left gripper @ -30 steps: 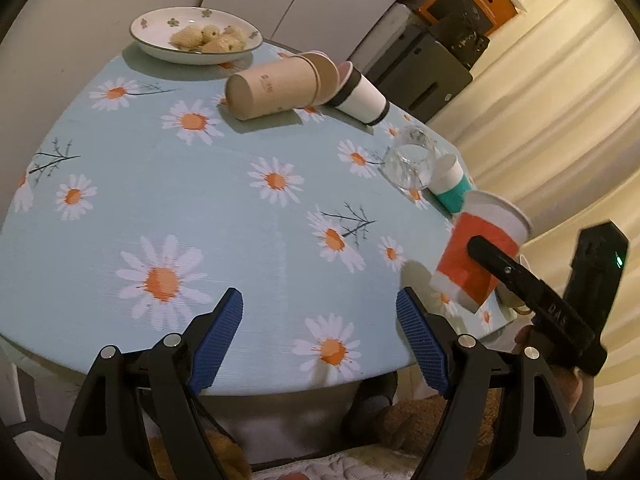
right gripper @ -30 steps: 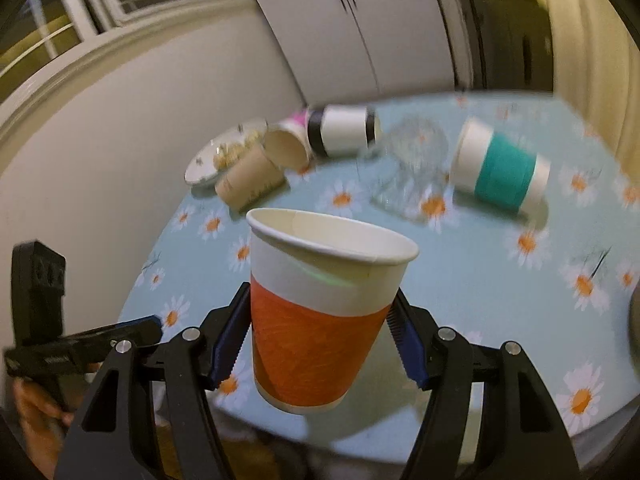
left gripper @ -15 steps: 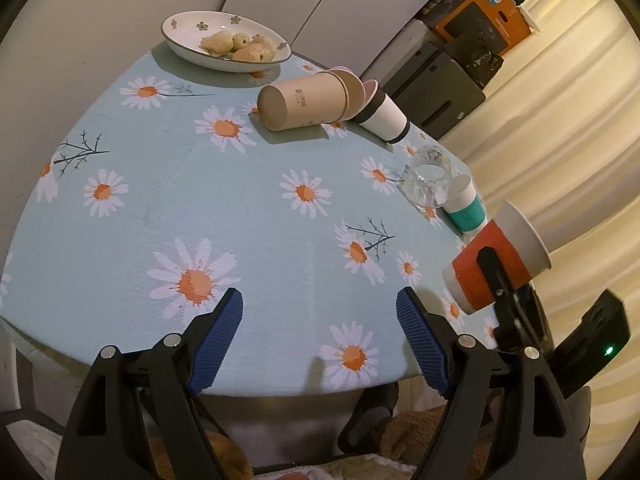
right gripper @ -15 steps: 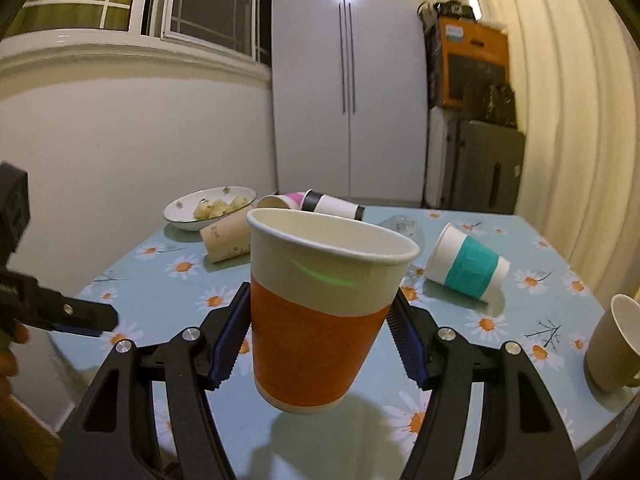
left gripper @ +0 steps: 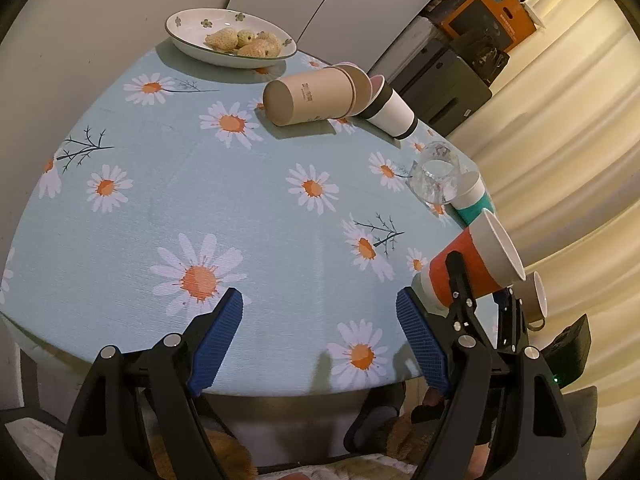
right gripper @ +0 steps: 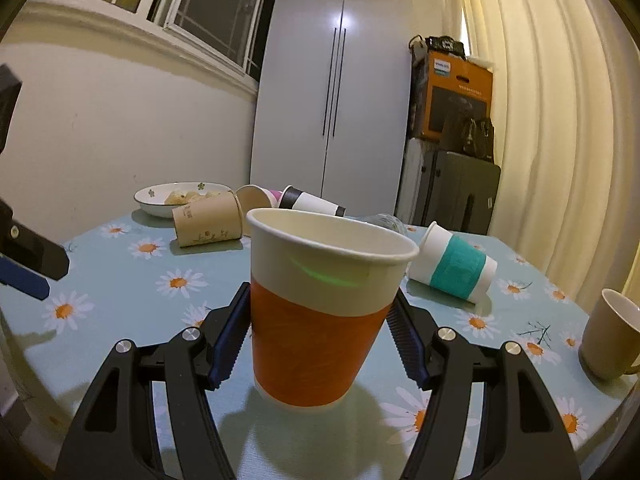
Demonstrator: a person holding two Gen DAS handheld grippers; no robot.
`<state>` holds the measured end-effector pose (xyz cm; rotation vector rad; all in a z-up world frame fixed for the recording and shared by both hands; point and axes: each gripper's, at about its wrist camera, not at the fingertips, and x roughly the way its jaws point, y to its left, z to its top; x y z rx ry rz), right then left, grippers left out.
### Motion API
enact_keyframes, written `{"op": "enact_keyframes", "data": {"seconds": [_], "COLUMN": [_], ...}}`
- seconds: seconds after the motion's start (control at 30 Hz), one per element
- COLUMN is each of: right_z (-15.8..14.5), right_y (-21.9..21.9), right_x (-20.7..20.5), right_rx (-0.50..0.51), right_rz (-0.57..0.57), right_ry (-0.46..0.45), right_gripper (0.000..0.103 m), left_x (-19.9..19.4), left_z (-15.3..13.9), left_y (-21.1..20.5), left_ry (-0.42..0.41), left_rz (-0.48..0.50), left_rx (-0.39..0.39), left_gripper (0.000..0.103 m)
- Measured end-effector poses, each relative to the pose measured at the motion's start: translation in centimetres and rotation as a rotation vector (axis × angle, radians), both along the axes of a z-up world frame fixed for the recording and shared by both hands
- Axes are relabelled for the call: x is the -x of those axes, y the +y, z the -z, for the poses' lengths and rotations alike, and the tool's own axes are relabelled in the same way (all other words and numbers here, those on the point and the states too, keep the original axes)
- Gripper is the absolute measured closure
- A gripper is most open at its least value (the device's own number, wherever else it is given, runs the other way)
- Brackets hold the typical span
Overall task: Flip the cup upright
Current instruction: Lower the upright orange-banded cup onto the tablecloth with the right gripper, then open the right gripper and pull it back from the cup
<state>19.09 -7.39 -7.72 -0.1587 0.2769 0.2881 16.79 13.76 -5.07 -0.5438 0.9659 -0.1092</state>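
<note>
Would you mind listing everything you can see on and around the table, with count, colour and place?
Orange cup: 1, orange with white top band, mouth up, held over the near table edge.
Teal cup: 1, white with teal band, on its side, right of centre.
Brown cups: 2, plain brown, on their sides, far side near the bowl.
Black-banded cup: 1, white with black bands, pink inside, on its side beside the brown cups.
Glass: 1, clear, next to the teal cup.
Mug: 1, beige, upright, right edge.
Bowl: 1, white with pale fruit, far corner.
Table: 1, light blue daisy cloth.
Cabinet: 1, white, behind the table.
Left gripper: 1, black with blue pads, open, empty.
Right gripper: 1, same colours, shut on the orange cup.
</note>
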Motion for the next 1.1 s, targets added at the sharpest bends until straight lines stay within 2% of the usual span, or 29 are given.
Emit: {"op": "enact_keyframes", "data": {"seconds": [0.37, 0.67, 0.77, 1.1], "right_z": [1.2, 1.5, 1.3, -0.3], "right_y": [0.5, 0.3, 0.2, -0.4], "right_x": [0.8, 1.2, 1.4, 2.0], "right_rx": [0.046, 0.041, 0.033, -0.003], "right_rz": [-0.006, -0.011, -0.019, -0.029], "right_ry": [-0.012, 0.006, 0.012, 0.008], "right_gripper": [0.037, 0.037, 0.022, 0.016], "left_x": [0.0, 0.0, -0.1, 0.0], "left_z": [0.1, 0.2, 0.3, 0.4], "left_y": [-0.2, -0.8, -0.8, -0.8], "left_ry": [0.000, 0.004, 0.012, 0.012], "left_rz": [0.002, 0.005, 0.001, -0.017], "left_rx": [-0.028, -0.055, -0.066, -0.102], "left_gripper": [0.026, 0.026, 0.026, 0.026]}}
